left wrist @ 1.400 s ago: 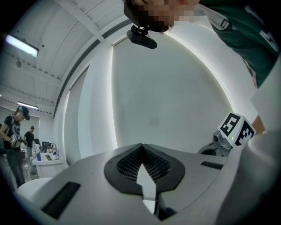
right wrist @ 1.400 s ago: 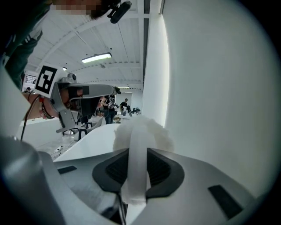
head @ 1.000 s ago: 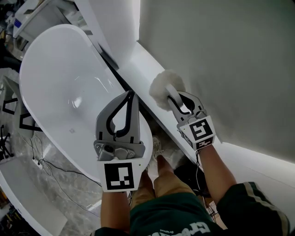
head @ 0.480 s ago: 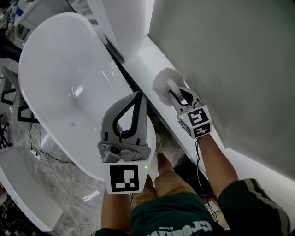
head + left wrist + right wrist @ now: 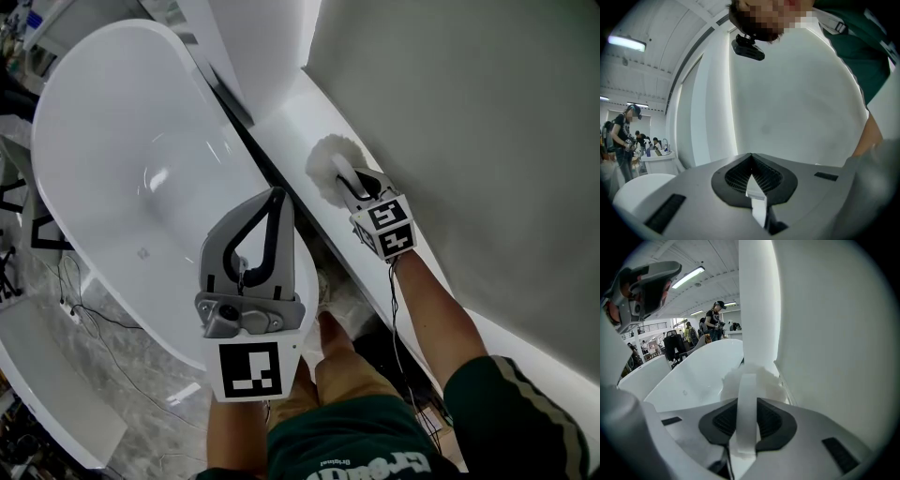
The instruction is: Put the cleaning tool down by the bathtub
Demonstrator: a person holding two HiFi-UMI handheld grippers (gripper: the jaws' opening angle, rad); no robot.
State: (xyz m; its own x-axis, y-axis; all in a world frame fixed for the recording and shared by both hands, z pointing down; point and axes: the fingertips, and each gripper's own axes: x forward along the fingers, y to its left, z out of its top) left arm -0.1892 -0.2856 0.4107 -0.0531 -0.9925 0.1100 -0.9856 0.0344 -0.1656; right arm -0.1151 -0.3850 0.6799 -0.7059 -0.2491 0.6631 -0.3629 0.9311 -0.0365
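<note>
White ledge [image 5: 289,122] between bathtub [image 5: 122,141] and wall has the cleaning tool [image 5: 325,171] at or just above it, handle pinched by the right gripper [image 5: 354,185], release not yet done; left gripper [image 5: 272,197] is pressed together, empty.

Left gripper [image 5: 751,158], fingers [image 5: 693,197] tip to tip, before pale wall [image 5: 797,108].

Floor [image 5: 141,375]: grey marble under me; the bathtub [image 5: 122,141] stands on it, black cables [image 5: 94,323] trailing near its left side.
Ledge [image 5: 291,122]: white, right of the bathtub.
</note>
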